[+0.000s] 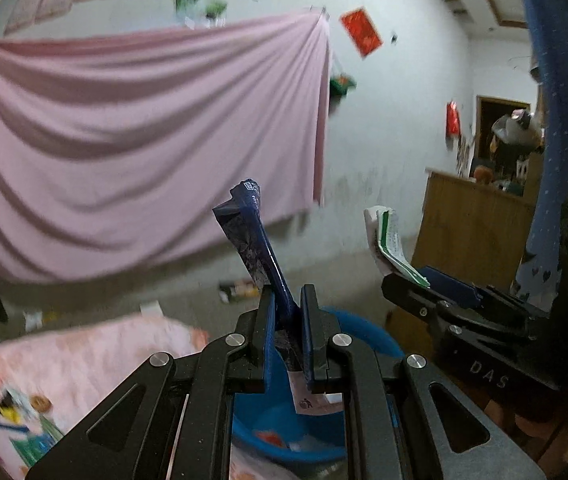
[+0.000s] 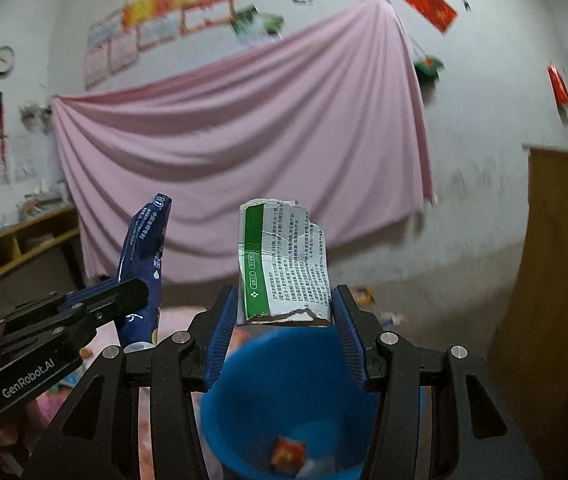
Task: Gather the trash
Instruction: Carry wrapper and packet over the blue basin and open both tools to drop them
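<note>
My left gripper [image 1: 288, 304] is shut on a dark blue snack wrapper [image 1: 252, 236] that sticks up above its fingers; it also shows in the right wrist view [image 2: 146, 264]. My right gripper [image 2: 284, 312] is shut on a torn green and white paper box [image 2: 284, 264], seen from the left wrist view [image 1: 389, 240] to the right. Both grippers hover above a blue plastic bin [image 2: 284, 400], which also shows in the left wrist view [image 1: 284, 420]. Some red and white trash [image 2: 287, 454] lies at the bin's bottom.
A pink patterned cloth [image 1: 64, 368] covers the surface left of the bin. A pink sheet [image 2: 244, 152] hangs on the far wall. A wooden cabinet [image 2: 563, 260] stands at the right. Litter [image 1: 240, 290] lies on the floor. A wooden shelf [image 2: 24, 240] stands at the left.
</note>
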Motion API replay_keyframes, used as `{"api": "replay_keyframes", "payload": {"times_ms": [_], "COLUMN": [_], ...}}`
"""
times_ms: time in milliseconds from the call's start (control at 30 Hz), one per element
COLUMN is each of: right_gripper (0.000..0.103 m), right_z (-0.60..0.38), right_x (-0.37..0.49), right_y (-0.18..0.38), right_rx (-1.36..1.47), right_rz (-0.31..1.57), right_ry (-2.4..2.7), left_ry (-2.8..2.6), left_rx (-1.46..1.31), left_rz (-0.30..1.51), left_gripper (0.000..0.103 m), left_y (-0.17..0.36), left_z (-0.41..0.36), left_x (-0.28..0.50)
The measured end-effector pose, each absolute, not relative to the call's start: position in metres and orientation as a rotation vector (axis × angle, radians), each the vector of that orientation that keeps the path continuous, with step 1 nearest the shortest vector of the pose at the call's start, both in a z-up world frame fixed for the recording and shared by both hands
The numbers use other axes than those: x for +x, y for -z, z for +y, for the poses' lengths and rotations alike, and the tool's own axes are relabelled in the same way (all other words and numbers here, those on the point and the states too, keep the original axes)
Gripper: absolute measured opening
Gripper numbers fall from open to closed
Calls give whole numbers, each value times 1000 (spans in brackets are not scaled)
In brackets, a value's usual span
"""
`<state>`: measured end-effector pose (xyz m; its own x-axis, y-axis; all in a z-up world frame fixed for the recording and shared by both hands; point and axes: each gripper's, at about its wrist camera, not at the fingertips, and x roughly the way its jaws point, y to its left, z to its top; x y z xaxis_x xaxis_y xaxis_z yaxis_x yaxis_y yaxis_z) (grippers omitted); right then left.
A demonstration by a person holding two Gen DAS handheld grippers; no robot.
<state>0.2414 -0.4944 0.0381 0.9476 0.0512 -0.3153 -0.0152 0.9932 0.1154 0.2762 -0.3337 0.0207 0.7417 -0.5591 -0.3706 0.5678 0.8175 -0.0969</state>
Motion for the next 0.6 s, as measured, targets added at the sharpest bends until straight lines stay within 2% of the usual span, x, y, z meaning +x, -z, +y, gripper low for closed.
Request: {"api": "replay_keyframes", "payload": {"times_ms": [267,600], "right_gripper": [47,47], "right_z": [-499,-506], "right_x": [256,263], "right_y": [-12,7], "right_rx": [125,146], "right_rz": [504,623], "right_ry": [6,23], "left_ry": [635,658], "left_rx": [-39,-38], "left_rz": [631,777], "left_gripper": [9,9], "left_y": [7,19], "left_z": [-340,-342], "left_x": [322,350]}}
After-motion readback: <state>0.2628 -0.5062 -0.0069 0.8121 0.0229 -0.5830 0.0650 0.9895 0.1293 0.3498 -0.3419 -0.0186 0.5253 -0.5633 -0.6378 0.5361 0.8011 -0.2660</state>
